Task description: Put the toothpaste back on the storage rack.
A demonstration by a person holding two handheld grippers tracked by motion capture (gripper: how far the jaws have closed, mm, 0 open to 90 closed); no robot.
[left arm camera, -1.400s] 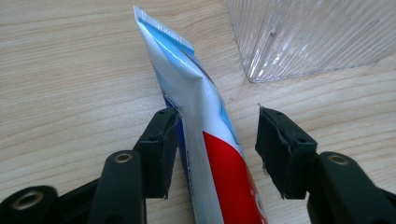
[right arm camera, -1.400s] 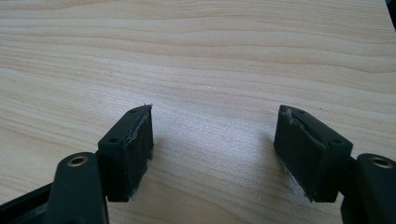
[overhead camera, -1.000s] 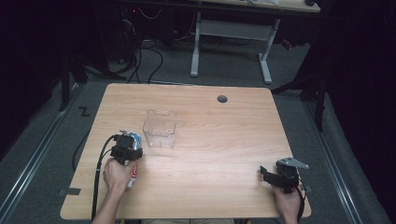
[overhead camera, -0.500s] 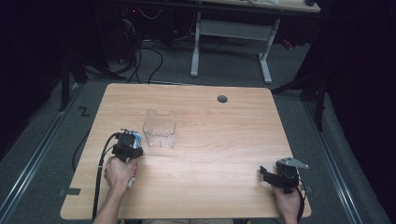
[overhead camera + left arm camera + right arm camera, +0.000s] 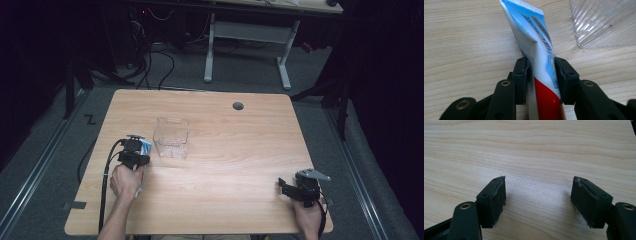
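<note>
High view: the left gripper (image 5: pixel 134 153) holds a toothpaste tube (image 5: pixel 145 147) at about 9 o'clock of the clear plastic box (image 5: pixel 171 137), just beside it. The tube looks picked up but not yet in the box, so I judge the drop is what's left. The right gripper (image 5: pixel 290 188) idles at the table's (image 5: pixel 240 150) 5 o'clock corner.

Left gripper view: jaws clamped on the tube's middle; the blue printing is too blurred to read (no brand legible).

Right gripper view: jaws wide apart, holding nothing.
</note>
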